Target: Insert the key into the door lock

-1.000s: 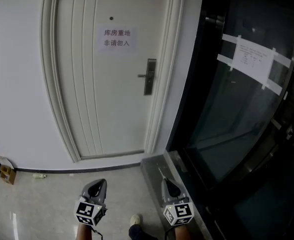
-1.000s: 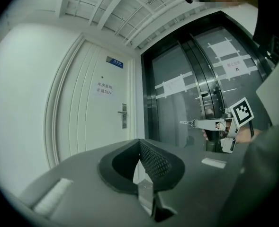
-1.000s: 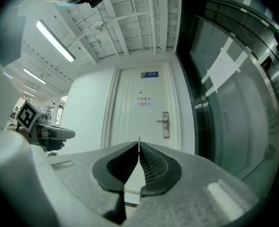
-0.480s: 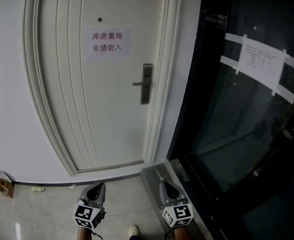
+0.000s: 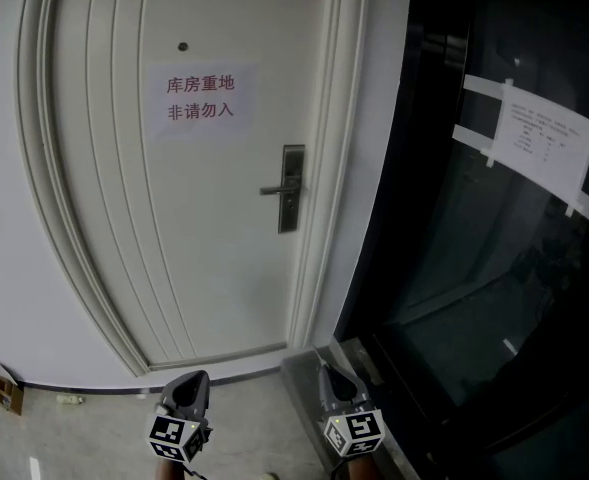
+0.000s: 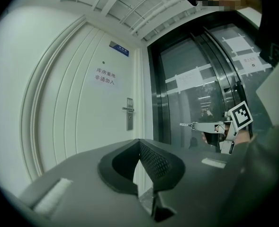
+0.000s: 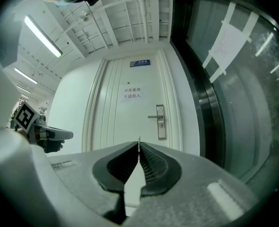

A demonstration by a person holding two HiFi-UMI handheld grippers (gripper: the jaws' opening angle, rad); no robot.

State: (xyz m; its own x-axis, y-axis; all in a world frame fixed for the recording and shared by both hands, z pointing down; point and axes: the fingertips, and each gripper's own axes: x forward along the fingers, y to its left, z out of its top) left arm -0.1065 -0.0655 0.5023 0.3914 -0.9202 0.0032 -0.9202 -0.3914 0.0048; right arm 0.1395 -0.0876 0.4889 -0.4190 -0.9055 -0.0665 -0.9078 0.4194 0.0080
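1. We find the small silver metal key (image 6: 186,124) at the tip of the right gripper (image 6: 196,125). The jaws are closed onto it, and a short length sticks out ahead of the tips.
2. The key's long axis runs level, in line with the right gripper. Its free end points toward the white panelled door (image 5: 204,228).
3. In the right gripper view we see the key edge-on, as a thin sliver just above the meeting jaw tips. The grey metal lock plate with lever handle (image 7: 161,122) stands a little right of that sliver and well apart from it.
4. The left gripper (image 6: 139,142) has its jaws pressed together at the tips, with nothing between them. It is held beside the right gripper and faces the same door.
5. The lock plate sits near the door's right edge with its lever pointing left. It lies below and to the right of a white paper sign (image 5: 200,98) bearing two lines of Chinese print.
6. To the right of the door, a black glass wall (image 5: 454,288) carries a white sheet (image 5: 546,148) fixed with strips of tape.
7. Limits of view:
   - We cannot make out the key's teeth.
   - The keyhole shows only as a small dark spot under the lever.
   - In the head view the lower edge cuts off both grippers, and the key is too thin to pick out there.
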